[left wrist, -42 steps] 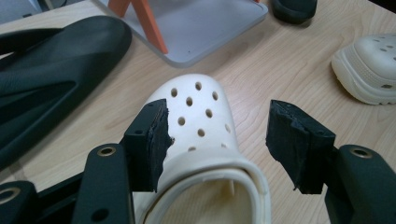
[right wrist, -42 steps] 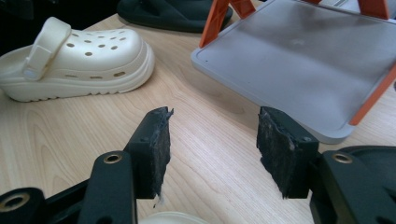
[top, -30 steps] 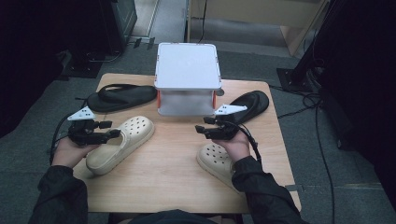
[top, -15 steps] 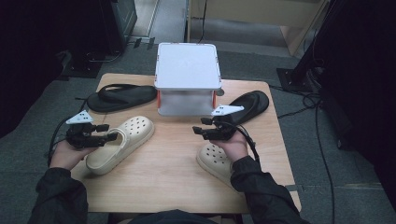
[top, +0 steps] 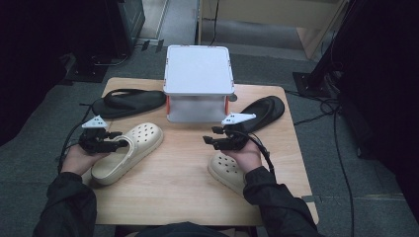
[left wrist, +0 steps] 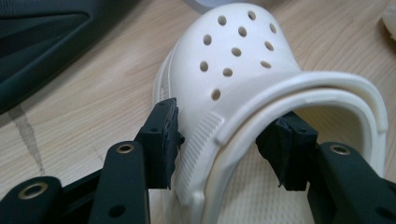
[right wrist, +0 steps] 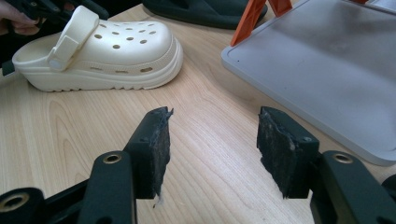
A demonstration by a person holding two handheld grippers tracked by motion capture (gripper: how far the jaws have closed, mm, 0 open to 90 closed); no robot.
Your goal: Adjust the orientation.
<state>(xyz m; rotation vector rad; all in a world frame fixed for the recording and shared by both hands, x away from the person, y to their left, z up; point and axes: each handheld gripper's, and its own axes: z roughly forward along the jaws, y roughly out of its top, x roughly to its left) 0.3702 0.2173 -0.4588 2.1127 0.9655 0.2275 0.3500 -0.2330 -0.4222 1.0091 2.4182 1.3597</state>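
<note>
A cream clog [top: 131,150] lies on the left of the wooden table [top: 183,182], toe toward the rack. My left gripper [top: 121,143] has been closing on its side wall where the heel strap joins. In the left gripper view the clog [left wrist: 243,70] sits between the jaws of my left gripper [left wrist: 226,135]; one pad touches the outer side and the other presses inside under the strap. My right gripper [top: 207,139] stands open over bare wood, and nothing lies between the jaws of the right gripper [right wrist: 212,140]. A second cream clog [top: 225,170] lies under the right hand.
A white two-level rack [top: 197,69] with orange legs stands at the table's back middle; its lower plate [right wrist: 327,70] is close to my right gripper. One black flip-flop [top: 131,101] lies back left, another black flip-flop [top: 264,111] back right.
My left gripper has sunk a little onto the cream clog and its jaws have closed around the side wall. The right gripper has kept still.
</note>
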